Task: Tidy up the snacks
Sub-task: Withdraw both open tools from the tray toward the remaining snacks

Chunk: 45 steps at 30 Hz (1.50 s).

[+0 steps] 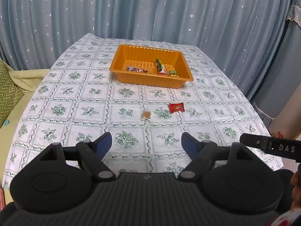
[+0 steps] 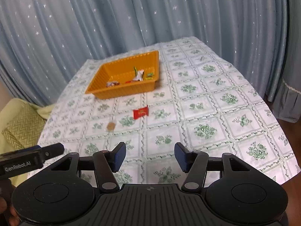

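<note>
My left claw (image 1: 146,141) stands wide with nothing between its blue pads (image 1: 102,145), hanging over the near part of the tabletop (image 1: 56,98). My right claw (image 2: 150,155) is parted a little narrower and is just as empty. Each one shows at the side of the other's view, so they sit close beside each other at the near edge.

Ahead of both claws the cloth lies bare for a stretch, giving me free room to reach forward. Beyond that lie two loose snacks: a small brown sweet (image 1: 146,115) in a clear wrapper, and a red packet (image 1: 176,107) just to its right and slightly farther off. The two are near each other but apart.

Farther on sits the orange tray (image 1: 150,78), well back from the near edge and with open cloth on every side. Inside it I see several wrapped snacks (image 1: 161,66) gathered toward its right half and front wall; I cannot read what they are.

The tabletop wears a white cloth with green flower squares, its corners rounded off. To the left is a yellow-green seat with a zigzag cushion (image 1: 8,92). A blue curtain (image 1: 150,9) with small white stars closes off the back.
</note>
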### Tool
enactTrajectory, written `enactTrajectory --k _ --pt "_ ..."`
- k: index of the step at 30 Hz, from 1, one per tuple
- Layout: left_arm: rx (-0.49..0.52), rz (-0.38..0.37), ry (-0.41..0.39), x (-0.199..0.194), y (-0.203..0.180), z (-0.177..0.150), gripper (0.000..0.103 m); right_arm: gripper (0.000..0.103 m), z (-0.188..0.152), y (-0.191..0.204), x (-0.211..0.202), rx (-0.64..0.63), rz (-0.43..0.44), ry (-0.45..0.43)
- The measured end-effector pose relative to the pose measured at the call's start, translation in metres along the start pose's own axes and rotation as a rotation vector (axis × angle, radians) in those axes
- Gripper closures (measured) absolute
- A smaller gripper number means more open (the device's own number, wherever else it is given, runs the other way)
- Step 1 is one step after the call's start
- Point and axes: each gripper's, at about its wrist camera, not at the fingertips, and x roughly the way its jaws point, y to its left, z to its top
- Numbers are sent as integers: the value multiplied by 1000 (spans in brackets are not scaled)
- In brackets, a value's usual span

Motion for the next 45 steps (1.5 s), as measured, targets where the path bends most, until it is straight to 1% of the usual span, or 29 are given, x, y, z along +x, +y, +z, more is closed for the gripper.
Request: enactTrajectory --k 12,19,26,34,39,42,45 --pt "-10 -10 2 4 -1 0 23 45 0 -1 7 -12 -3 10" --pt "-8 -7 18 13 1 -2 23 45 0 -7 17 -7 -7 25" --pt "-7 -7 37 28 2 0 22 45 4 -15 34 -12 -18 41" --pt "-9 -4 68 57 5 4 22 45 13 -25 65 -31 -30 75" --pt "-2 1 78 78 8 9 22 45 23 -27 91 -95 -31 94" --pt "4 9 82 92 11 14 22 45 32 -25 107 -157 -20 95" --pt "15 18 85 106 14 19 22 45 41 -20 126 -251 -7 93"
